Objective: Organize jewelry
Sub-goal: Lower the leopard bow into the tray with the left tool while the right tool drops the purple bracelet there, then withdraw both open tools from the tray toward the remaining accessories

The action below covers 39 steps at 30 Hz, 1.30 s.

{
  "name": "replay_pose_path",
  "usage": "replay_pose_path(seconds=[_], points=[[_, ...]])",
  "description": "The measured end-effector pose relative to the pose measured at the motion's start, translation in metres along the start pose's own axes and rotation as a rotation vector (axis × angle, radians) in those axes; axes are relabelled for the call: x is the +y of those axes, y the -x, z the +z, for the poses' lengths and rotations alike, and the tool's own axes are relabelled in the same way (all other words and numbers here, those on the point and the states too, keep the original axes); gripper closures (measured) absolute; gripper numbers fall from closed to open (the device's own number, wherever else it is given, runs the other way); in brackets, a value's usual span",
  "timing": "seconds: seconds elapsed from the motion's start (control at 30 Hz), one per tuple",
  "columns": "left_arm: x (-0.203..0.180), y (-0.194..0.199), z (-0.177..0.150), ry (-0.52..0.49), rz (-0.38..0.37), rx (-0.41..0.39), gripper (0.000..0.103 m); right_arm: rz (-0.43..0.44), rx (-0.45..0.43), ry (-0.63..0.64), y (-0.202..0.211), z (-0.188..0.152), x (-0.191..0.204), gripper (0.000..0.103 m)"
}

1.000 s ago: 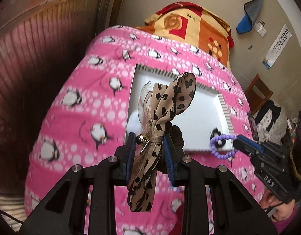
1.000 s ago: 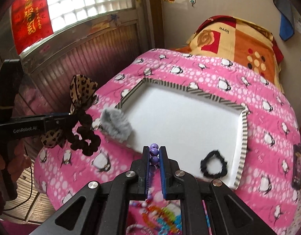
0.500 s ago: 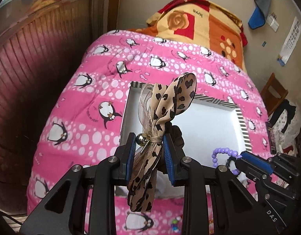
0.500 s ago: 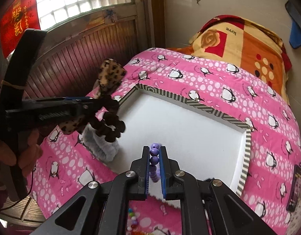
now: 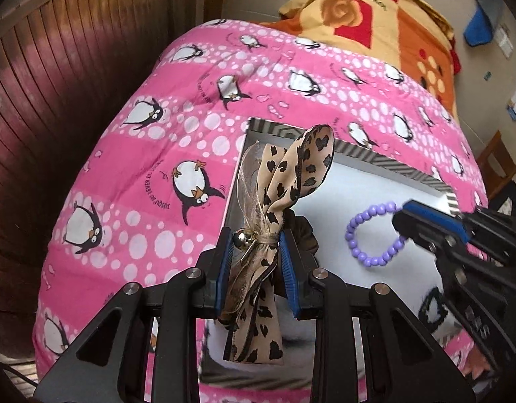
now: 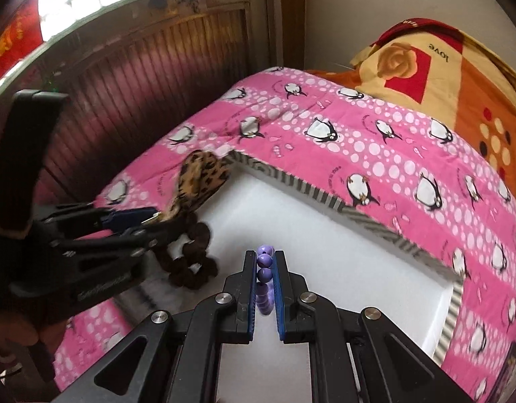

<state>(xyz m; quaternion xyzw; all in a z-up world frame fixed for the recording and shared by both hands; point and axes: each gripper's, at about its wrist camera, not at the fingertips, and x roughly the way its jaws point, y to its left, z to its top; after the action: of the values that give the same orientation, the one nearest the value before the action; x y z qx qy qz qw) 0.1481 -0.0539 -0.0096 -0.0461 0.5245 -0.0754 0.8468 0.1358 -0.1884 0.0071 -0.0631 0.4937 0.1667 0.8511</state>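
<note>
Scrunchie (image 5: 300, 231) seemingly hidden behind bow (image 5: 284, 181)

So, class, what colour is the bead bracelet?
Purple bracelet, clearest in the left wrist view.

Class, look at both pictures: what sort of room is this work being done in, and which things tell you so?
Most likely a bedroom: a pink penguin bedspread covers a bed, a folded orange blanket lies at its far end, and a wooden chair stands beside it.

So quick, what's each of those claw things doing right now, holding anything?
Left gripper: closed on the leopard-print bow scrunchie.
Right gripper: closed on the purple bead bracelet.
</note>
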Motion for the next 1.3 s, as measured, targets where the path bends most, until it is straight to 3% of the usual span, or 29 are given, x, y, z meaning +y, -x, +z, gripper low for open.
replay_pose_path(seconds=[0.13, 0.33, 0.53, 0.7, 0.77, 0.83, 0.87, 0.9, 1.3], points=[[0.006, -0.012, 0.005, 0.047, -0.019, 0.028, 0.076, -0.017, 0.024, -0.026, -0.03, 0.013, -0.02, 0.094], [0.0, -0.018, 0.0, 0.032, 0.012, 0.039, 0.076, -0.012, 0.03, -0.111, -0.063, 0.022, -0.047, 0.095], [-0.004, -0.017, -0.002, 0.016, 0.026, 0.05, 0.067, 0.021, 0.057, -0.153, -0.073, 0.023, -0.048, 0.095], [-0.012, -0.001, -0.008, -0.009, 0.026, 0.015, 0.046, 0.018, 0.028, -0.188, -0.041, 0.009, -0.05, 0.093], [-0.015, 0.009, -0.013, -0.02, 0.023, -0.005, 0.045, 0.017, 0.004, -0.195, -0.02, -0.001, -0.048, 0.092], [-0.017, 0.018, -0.017, -0.03, 0.023, -0.021, 0.045, 0.008, -0.02, -0.198, 0.0, -0.013, -0.045, 0.082], [-0.018, 0.025, -0.021, -0.041, 0.026, -0.037, 0.045, 0.002, -0.036, -0.202, 0.012, -0.02, -0.042, 0.067], [-0.019, 0.028, -0.023, -0.047, 0.03, -0.046, 0.045, -0.005, -0.056, -0.209, 0.023, -0.027, -0.039, 0.059], [-0.018, 0.074, -0.075, -0.114, 0.049, -0.106, 0.045, -0.033, -0.105, -0.281, 0.094, -0.098, 0.0, 0.059]])
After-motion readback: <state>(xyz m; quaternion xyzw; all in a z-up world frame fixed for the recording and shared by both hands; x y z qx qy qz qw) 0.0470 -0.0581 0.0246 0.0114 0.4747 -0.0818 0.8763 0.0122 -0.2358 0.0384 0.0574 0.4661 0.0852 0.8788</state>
